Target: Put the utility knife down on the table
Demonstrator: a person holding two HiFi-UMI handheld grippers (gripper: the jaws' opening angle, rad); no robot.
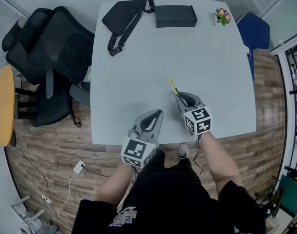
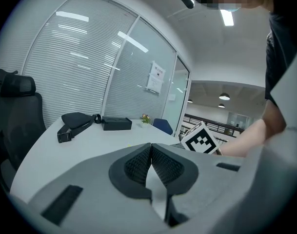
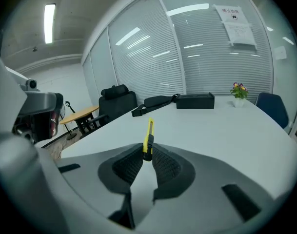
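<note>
The grey table [image 1: 138, 67] fills the middle of the head view. Its near half is bare, so nothing stands in the way of laying the knife there. A black office chair [image 1: 50, 48] stands at its left side and a blue chair [image 1: 255, 33] at the far right corner, both clear of the work. Along the far edge lie a black bag [image 1: 124, 16] and a black box [image 1: 175, 16], well apart from both grippers. The left gripper [image 2: 150, 149] has its 2 jaws pressed together with nothing between them. The right gripper [image 3: 147, 156] pinches the tail end of the yellow utility knife [image 3: 148, 135], which points away over the table. I cannot tell whether its tip touches the surface. Held at only 1 end, the knife could pivot or land tip-first and bounce if released while high. A small flower pot [image 1: 222, 16] sits at the far right.
</note>
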